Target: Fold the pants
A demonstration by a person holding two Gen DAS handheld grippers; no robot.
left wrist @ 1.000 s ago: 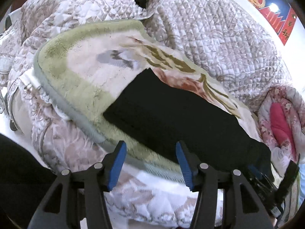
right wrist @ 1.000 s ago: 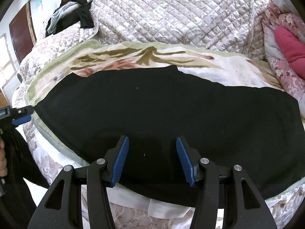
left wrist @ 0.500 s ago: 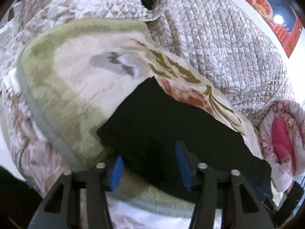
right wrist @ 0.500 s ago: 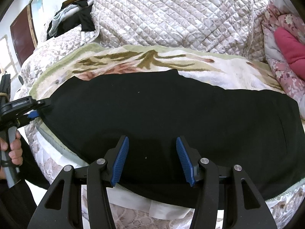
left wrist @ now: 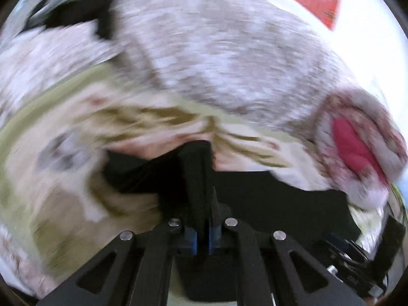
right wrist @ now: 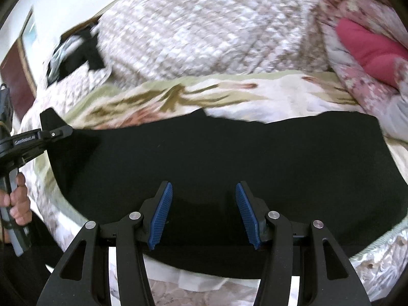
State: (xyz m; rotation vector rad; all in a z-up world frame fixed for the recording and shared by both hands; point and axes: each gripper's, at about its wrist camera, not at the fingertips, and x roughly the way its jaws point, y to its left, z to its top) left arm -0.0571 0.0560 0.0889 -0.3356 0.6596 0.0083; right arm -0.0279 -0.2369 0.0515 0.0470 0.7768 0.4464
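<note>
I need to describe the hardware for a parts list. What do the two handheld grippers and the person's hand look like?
Both the left gripper and the right gripper have matte black linkage arms with silver rivets and ribbed blue pads on the jaws. Seen from the right wrist view, the left one has a grey pistol handle, white lettering too small to read and a thin cable, held by a bare hand.

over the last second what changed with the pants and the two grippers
The left gripper went from open to shut on the end of the black pants and has lifted that corner off the blanket. The right gripper stayed open above the near edge, and the rest of the pants lies flat as before.
</note>
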